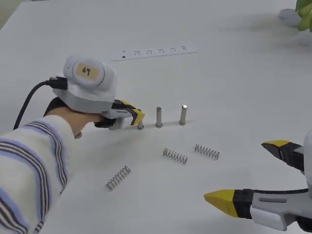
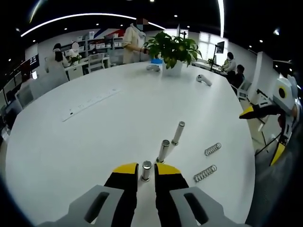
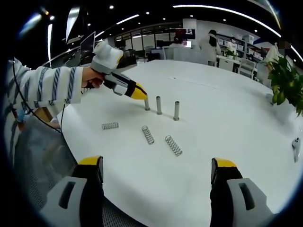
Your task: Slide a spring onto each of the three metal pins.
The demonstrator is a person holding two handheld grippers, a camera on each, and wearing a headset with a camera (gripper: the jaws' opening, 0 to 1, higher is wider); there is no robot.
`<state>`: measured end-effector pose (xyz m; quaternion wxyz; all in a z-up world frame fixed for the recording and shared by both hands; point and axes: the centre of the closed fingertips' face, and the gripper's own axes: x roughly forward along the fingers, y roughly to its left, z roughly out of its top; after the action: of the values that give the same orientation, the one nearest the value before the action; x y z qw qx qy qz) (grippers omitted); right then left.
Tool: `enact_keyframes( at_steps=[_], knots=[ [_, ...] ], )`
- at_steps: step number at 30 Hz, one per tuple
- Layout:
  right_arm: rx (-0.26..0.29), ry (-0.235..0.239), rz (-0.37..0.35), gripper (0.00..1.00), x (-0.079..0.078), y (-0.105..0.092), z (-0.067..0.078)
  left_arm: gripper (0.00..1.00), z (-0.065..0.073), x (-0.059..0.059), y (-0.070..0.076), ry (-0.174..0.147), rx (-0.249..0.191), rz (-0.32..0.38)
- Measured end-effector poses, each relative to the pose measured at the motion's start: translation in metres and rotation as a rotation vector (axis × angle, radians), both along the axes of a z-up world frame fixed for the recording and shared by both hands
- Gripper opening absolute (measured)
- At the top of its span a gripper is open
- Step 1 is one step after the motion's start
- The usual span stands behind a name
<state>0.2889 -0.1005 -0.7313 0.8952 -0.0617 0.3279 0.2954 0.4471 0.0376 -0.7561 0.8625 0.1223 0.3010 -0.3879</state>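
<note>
Table [image 1: 234,73]: white, matte.

Pins: 3 metal pins upright in a short row, none carrying a spring. Pin 1 [image 1: 140,125] [image 2: 146,170] [image 3: 147,104] is at the left end of the row in head view and partly hidden there. Pin 2 [image 1: 159,117] [image 2: 163,150] [image 3: 158,105] is mid. Pin 3 [image 1: 183,114] [image 2: 178,132] [image 3: 176,110] is at the right end.

Springs: 3, all lying flat on the table on the person's side of the pins, apart from each other. Spring A [image 1: 118,177] [image 3: 110,125] lies furthest left, well apart from the row. Spring B [image 1: 175,156] [image 2: 205,173] [image 3: 148,134] lies near pins 2/3. Spring C [image 1: 207,151] [image 2: 212,149] [image 3: 173,145] is just right of B.

Left tool [image 1: 138,117] [image 2: 147,168] [image 3: 137,92]: low at table level, yellow tips at pin 1. Jaws narrow, one either side of pin 1's top (left gripper view). Slim gaps seem to show, so can't tell if it's actually clamped or just bracketing. Striped sleeve [image 1: 29,161] behind it.

Right tool [image 1: 243,170] [image 3: 156,163]: jaws spread wide, nothing between them. It is held off to the right, on the person's side of the springs, well apart from the pins.

Bkgd: power strip [image 1: 153,51] [image 2: 90,104] on the far side of the pins, potted plant [image 1: 304,12] [image 2: 173,47] at the far corner.
</note>
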Motion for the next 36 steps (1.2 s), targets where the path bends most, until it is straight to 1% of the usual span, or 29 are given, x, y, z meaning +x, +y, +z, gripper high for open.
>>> enact_keyframes(
  at_steps=[3, 6, 8, 11, 13, 16, 19, 20, 21, 24, 26, 28, 30, 31, 33, 34, 36],
  knots=[
    [0.013, -0.005, -0.005, 0.93, 0.001, 0.002, 0.002, 0.06, 0.0, 0.0, 0.001, -0.001, -0.001, 0.003],
    [0.013, -0.004, 0.003, 0.93, 0.0, 0.003, 0.002, 0.06, 0.001, -0.001, 0.003, -0.002, -0.002, 0.006],
    [0.015, -0.002, 0.008, 0.92, -0.001, 0.004, 0.002, 0.07, 0.001, -0.002, 0.005, 0.005, -0.005, 0.01],
    [0.019, 0.0, 0.007, 0.92, -0.001, 0.005, 0.001, 0.09, -0.001, -0.004, 0.008, 0.01, 0.003, 0.013],
    [0.016, 0.004, 0.011, 0.92, -0.002, 0.006, 0.0, 0.1, -0.002, -0.007, 0.01, 0.016, 0.004, 0.013],
    [0.016, 0.006, 0.016, 0.92, -0.002, 0.006, -0.001, 0.09, -0.002, -0.012, 0.01, 0.021, -0.011, 0.007],
    [0.024, 0.011, 0.013, 0.92, -0.002, 0.007, -0.002, 0.09, -0.002, -0.015, 0.011, 0.015, 0.008, -0.012],
    [0.025, 0.01, 0.013, 0.92, -0.002, 0.007, -0.001, 0.09, -0.001, -0.017, 0.01, 0.016, 0.003, -0.018],
    [0.023, 0.009, 0.015, 0.92, -0.002, 0.007, -0.001, 0.09, -0.001, -0.019, 0.009, 0.026, -0.014, -0.023],
    [0.022, 0.01, 0.015, 0.92, -0.002, 0.007, -0.001, 0.11, -0.002, -0.022, 0.01, 0.036, -0.012, -0.025],
    [0.027, 0.008, 0.012, 0.93, -0.001, 0.007, -0.001, 0.11, -0.003, -0.026, 0.01, 0.047, -0.011, -0.035],
    [0.026, 0.009, 0.009, 0.93, -0.001, 0.006, -0.001, 0.13, -0.002, -0.032, 0.011, 0.065, -0.023, -0.043],
    [0.025, 0.006, -0.001, 0.95, 0.0, 0.004, 0.0, 0.15, 0.001, -0.037, 0.012, 0.077, -0.047, -0.044],
    [0.026, 0.005, -0.005, 0.95, 0.0, 0.003, 0.0, 0.17, 0.001, -0.04, 0.014, 0.079, -0.045, -0.05],
    [0.03, 0.004, -0.008, 0.95, 0.0, 0.002, 0.0, 0.17, -0.001, -0.051, 0.016, 0.09, -0.02, -0.094],
    [0.03, 0.004, -0.01, 0.95, 0.0, 0.002, 0.0, 0.17, -0.001, -0.055, 0.018, 0.091, -0.005, -0.111],
    [0.03, 0.003, -0.01, 0.95, 0.001, 0.002, 0.0, 0.18, -0.002, -0.062, 0.021, 0.09, 0.006, -0.123]
  ],
)
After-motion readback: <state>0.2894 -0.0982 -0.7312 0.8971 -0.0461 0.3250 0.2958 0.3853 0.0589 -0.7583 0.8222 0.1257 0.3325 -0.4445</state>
